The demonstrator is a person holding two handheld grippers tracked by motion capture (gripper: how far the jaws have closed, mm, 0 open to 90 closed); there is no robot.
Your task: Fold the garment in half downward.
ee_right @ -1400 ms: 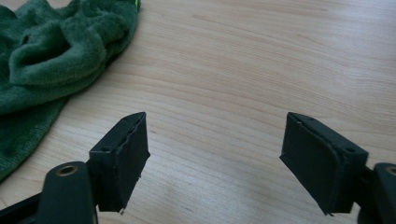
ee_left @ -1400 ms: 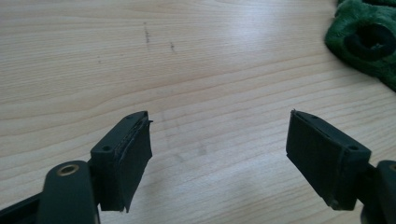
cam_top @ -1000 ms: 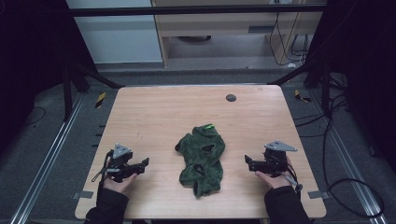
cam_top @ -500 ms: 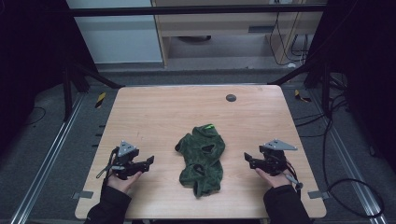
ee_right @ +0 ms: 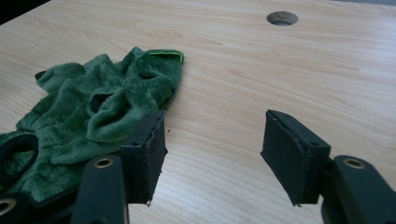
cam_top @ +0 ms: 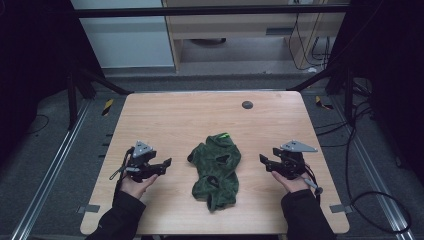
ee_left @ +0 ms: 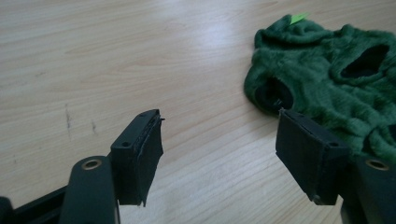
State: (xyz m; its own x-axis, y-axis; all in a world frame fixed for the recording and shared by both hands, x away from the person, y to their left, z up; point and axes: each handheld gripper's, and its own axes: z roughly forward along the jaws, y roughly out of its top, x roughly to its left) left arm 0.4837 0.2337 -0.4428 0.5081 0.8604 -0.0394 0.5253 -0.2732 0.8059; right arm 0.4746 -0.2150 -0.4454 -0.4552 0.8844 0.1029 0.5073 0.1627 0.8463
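My left gripper (cam_top: 167,162) hovers over bare table (cam_top: 165,115) left of the green fleece garment (cam_top: 216,169), jaws apart and empty, having just been closing a little. The garment lies crumpled mid-table toward the near edge, its bright tag (cam_top: 223,134) on the far side. My right gripper (cam_top: 261,159) sits right of it, jaws apart with nothing between, also just narrowing. My worry: if I pinch a bunched fold, I could grab several layers and drag the heap instead of spreading it.
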